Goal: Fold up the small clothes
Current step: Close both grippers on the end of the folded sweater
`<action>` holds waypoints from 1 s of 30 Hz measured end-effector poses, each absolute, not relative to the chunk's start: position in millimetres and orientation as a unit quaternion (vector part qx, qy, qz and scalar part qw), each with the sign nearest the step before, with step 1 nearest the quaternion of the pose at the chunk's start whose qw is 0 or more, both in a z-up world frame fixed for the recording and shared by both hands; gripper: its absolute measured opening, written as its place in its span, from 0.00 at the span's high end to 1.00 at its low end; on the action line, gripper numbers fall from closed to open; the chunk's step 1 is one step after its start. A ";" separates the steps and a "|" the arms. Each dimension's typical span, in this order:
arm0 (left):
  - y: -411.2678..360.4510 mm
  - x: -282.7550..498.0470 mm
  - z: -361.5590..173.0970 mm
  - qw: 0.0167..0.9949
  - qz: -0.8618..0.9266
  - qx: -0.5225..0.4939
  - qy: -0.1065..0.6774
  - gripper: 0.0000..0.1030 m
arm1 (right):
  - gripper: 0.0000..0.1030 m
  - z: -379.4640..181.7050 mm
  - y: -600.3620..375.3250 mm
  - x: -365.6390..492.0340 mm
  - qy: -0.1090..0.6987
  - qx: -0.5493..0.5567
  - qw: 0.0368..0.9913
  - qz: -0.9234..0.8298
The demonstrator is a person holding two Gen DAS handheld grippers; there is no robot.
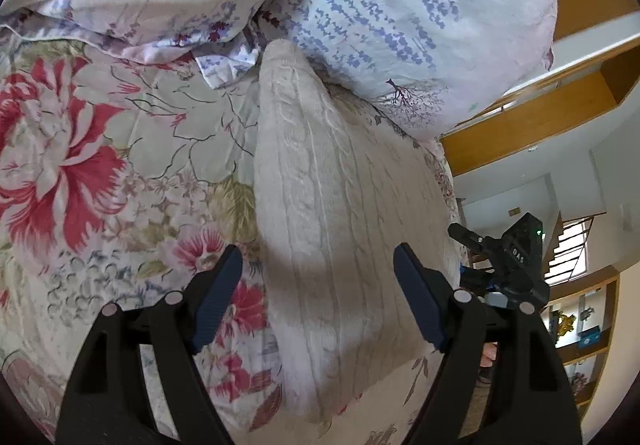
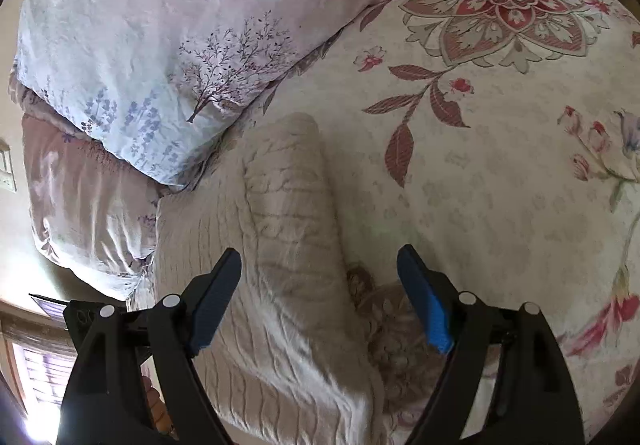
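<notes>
Left wrist: right tool (image 1: 516, 257) reads "DAS" beside sweater (image 1: 340, 229).

Floral bedspread (image 1: 100, 165), lavender-print pillows (image 1: 400, 25), wooden shelves (image 1: 580, 117).

Left tongs (image 1: 318, 277), right tongs (image 2: 319, 279) agape

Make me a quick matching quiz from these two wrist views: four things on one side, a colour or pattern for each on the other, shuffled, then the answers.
Things:
1. knit sweater
2. bedspread
3. pillow
4. left gripper finger pads

Descriptions:
A. red and pink flowers
B. dark blue
C. plain cream cable pattern
D. pale with lavender sprigs

Pairs: 1-C, 2-A, 3-D, 4-B
</notes>
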State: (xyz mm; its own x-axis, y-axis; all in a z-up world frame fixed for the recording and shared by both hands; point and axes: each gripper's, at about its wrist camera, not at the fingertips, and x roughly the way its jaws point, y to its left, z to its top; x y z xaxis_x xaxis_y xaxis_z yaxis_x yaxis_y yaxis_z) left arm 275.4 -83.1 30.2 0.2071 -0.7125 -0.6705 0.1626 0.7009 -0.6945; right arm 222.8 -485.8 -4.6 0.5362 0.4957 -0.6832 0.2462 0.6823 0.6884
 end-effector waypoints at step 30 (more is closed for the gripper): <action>-113.9 284.9 17.6 0.715 -0.341 -0.289 0.537 0.64 | 0.70 -14.3 -459.9 221.5 0.421 0.437 0.769 0.201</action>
